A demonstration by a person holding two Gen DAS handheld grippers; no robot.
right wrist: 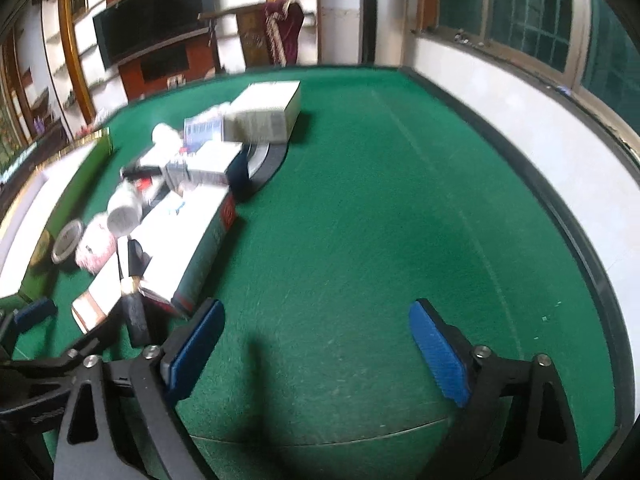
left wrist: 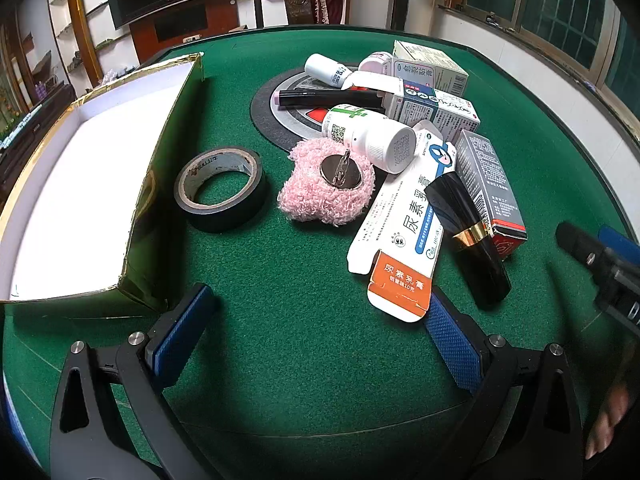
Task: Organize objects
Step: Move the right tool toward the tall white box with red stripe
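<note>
Beside the box, bare felt.

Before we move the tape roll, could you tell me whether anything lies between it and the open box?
Nothing visible does. The tape roll lies flat right beside the open box, with only bare green felt between them; the pink fuzzy pad sits on its far side.

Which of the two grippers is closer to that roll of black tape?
Left. The left gripper hangs open just in front of the tape roll; the right gripper is beyond the pile, over bare felt.
</note>
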